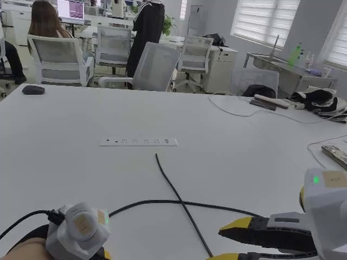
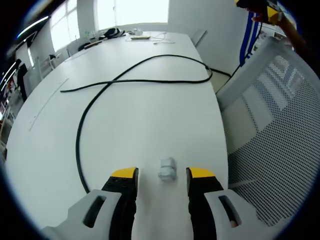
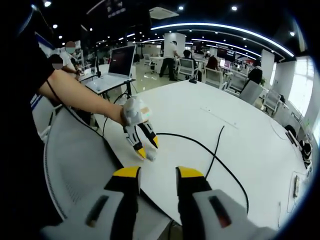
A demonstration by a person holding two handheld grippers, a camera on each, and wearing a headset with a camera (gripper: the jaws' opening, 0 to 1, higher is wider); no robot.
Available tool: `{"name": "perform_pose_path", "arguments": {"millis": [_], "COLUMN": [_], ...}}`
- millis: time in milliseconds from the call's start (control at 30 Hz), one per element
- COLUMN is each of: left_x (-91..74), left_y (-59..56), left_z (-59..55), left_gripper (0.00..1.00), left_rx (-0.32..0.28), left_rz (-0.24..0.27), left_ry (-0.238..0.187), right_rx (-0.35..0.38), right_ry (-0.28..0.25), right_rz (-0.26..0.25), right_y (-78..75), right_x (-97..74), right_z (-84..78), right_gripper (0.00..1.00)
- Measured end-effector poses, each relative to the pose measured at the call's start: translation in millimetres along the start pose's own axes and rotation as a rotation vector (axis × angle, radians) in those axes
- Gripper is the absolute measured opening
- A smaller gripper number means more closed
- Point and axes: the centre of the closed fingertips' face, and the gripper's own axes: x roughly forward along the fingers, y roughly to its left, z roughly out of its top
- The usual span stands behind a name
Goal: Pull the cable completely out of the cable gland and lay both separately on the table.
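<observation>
- Left gripper view: your left tool (image 2: 162, 174) stands wide open with nothing clamped. The small white cable gland (image 2: 166, 169) lies on the counter (image 2: 150, 125) in the gap between the jaws, with daylight on both sides, close to the counter's near edge. The black cable (image 2: 145, 80) runs in a loose crossing loop farther out, well apart from the gland. I see no strand entering the gland, so the pull-out looks done.
- Right gripper view: your right tool (image 3: 158, 172) is also open and has hold of nothing. Its jaws point across the counter edge toward the left tool, whose yellow tips rest down at the counter with a small white piece between them — the gland, as best I can tell. The cable lies beyond, bare on the white top.
- Head view: the cable crosses itself mid-counter, one end free and pointing away from you, with nothing fitted on that end. The right tool hovers at the lower right, jaws parted, near the cable but not on it.
- Judgement: both parts look laid down separately. What is left seems small — lift the left tool clear without nudging the gland toward the edge.
</observation>
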Motion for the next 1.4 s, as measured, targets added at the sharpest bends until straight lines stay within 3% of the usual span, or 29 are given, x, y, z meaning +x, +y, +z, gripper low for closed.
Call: {"name": "perform_pose_path", "arguments": {"millis": [167,233,400,500,567,700,767,867,900,967,1100,1200,1333,1400], "left_x": [-47.0,-65.2,-125.6,-148.1,-165.4,-194.6,-207.7,-225.7,-231.5,-236.8,-242.9,-248.0,-239.8,-235.7], "left_y": [-9.5,-13.9,-39.6,-56.4,-64.4,-68.5,-67.8,-62.2,-62.2,-62.6,-60.5,-58.6,-59.4,-57.1], "left_z": [20.4,20.9,30.0,30.3,22.8,2.7,-6.7,-20.5,-20.4,-24.5,-41.5,-46.7,-58.6,-64.5], "left_gripper": [0.42,0.46,0.47,0.50,0.50,0.50,0.51,0.49,0.49,0.48,0.49,0.55,0.59,0.59], "left_rx": [-0.074,-0.113,-0.194,-0.242,-0.283,-0.374,-0.432,-0.437,-0.476,-0.522,-0.546,-0.582,-0.580,-0.601], "left_rz": [0.042,0.069,0.112,0.124,0.166,0.282,0.338,0.446,0.471,0.498,0.572,0.608,0.613,0.623], "left_ry": [-0.078,-0.073,-0.146,-0.187,-0.197,-0.229,-0.256,-0.269,-0.310,-0.350,-0.337,-0.378,-0.342,-0.350], "right_rx": [0.029,0.034,0.028,0.065,0.079,0.114,0.148,0.200,0.206,0.223,0.296,0.332,0.390,0.402], "right_ry": [0.055,0.067,0.114,0.118,0.115,0.115,0.101,0.070,0.069,0.069,0.054,0.047,0.031,0.038], "right_rz": [0.012,0.034,0.060,0.063,0.054,0.052,0.044,-0.008,-0.026,-0.043,-0.068,-0.070,-0.125,-0.118], "right_y": [0.5,3.1,5.1,4.2,4.3,5.8,4.9,-2.5,-4.2,-5.8,-7.3,-6.5,-14.1,-11.0], "right_x": [7.3,11.9,20.9,23.0,21.6,19.3,17.8,16.8,16.2,15.4,12.0,9.2,10.5,14.4], "right_z": [-18.0,-24.6,-42.1,-49.4,-49.2,-51.9,-53.1,-53.9,-55.2,-58.3,-65.4,-69.5,-74.3,-77.0], "right_gripper": [0.29,0.30,0.32,0.32,0.33,0.35,0.35,0.40,0.43,0.45,0.47,0.46,0.46,0.47]}}
